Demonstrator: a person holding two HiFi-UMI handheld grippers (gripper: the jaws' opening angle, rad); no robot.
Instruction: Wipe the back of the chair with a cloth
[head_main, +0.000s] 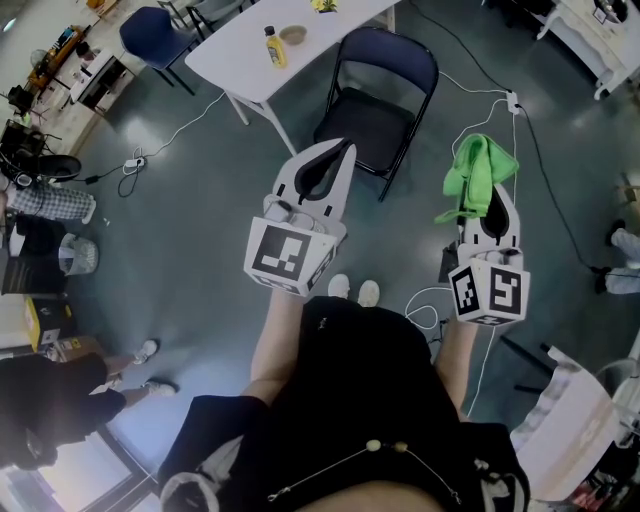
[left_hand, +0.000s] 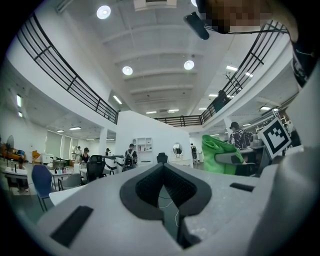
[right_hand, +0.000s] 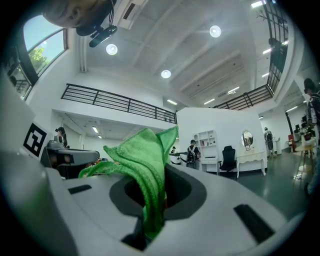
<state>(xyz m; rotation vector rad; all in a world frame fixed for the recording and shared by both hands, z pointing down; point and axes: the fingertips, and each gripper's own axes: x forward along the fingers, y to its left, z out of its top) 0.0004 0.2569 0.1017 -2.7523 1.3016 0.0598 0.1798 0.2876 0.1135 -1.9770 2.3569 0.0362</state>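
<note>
- Cloth (head_main: 478, 175): green, bunched, pinched in the right claw (head_main: 497, 215). Its folds rise past the claw tips and flop over to one side.
- Right claw: pressed onto the cloth. In the right gripper view the fabric runs down into the slot between the jaws.
- Left claw (head_main: 343, 150): jaws pressed together at the tips, with nothing between them. It is held beside the right claw and apart from the cloth.
- Chair (head_main: 375, 110): dark folding type, on the floor ahead of both claws, beside a white worktop (head_main: 240, 55). The cloth hangs to its right and is not touching it.
- Count: we note one cloth, two claws, one folding chair, and one yellow bottle (head_main: 274, 47) on the worktop.
</note>
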